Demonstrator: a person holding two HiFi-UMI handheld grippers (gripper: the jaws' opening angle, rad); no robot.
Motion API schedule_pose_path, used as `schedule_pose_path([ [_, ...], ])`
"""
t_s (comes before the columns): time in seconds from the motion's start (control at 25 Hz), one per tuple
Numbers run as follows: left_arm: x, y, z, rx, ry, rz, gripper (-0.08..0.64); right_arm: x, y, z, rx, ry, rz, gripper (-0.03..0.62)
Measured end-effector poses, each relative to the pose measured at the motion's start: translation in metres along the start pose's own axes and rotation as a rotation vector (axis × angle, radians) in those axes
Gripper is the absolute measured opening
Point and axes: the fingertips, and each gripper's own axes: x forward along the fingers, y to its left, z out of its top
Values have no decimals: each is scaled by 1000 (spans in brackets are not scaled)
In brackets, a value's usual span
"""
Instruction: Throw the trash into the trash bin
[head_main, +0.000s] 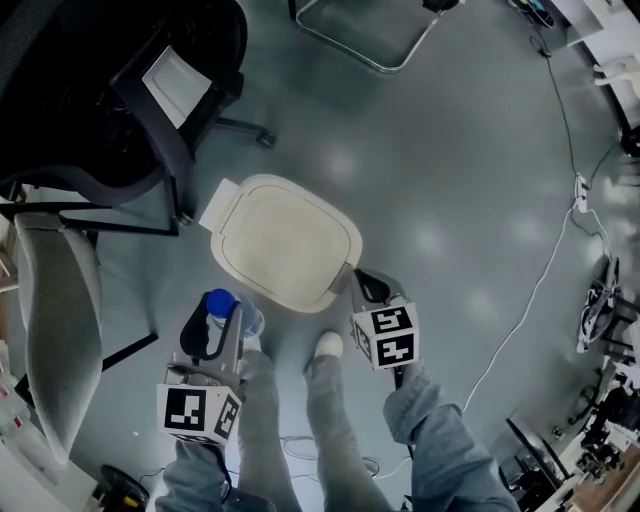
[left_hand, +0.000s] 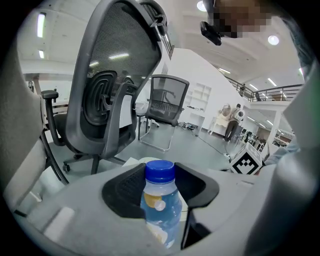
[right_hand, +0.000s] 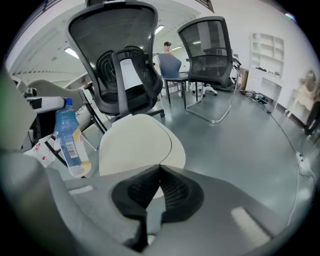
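Note:
A cream trash bin (head_main: 285, 240) with its lid down stands on the grey floor ahead of my feet; its lid (right_hand: 135, 142) fills the middle of the right gripper view. My left gripper (head_main: 222, 318) is shut on a clear plastic bottle (left_hand: 161, 205) with a blue cap (head_main: 219, 301) and a yellow label, held upright just left of the bin's near edge. The bottle (right_hand: 70, 137) also shows at the left of the right gripper view. My right gripper (head_main: 363, 285) is shut with nothing in it, its tips at the bin's near right corner.
A black mesh office chair (head_main: 120, 95) stands at the far left, close behind the bin. A grey chair (head_main: 60, 330) is at the left edge. A chrome sled-base chair frame (head_main: 375, 40) is farther ahead. A white cable (head_main: 540, 280) with a power strip runs along the right.

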Motion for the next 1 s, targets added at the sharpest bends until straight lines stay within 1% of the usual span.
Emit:
schedule_pose_path([
  [0.2,-1,3,-3,-4,-3,10,190,2,3,-9,0,20,13,3],
  [0.44,-3,5,-2,-3,2,18,190,8,5,-22,-11,57,10,3],
  [0.68,-3,7,-5,-2,9,19,190,12,3,-29,-17,68,4,3],
  [0.8,-2,7,-8,-8,14,14,190,15,3,-33,-38,95,15,3],
  [0.88,-3,7,-9,-13,13,17,190,15,4,-34,-36,107,27,3],
  [1.0,-10,11,-10,-27,4,38,190,12,5,-30,-4,77,51,3],
])
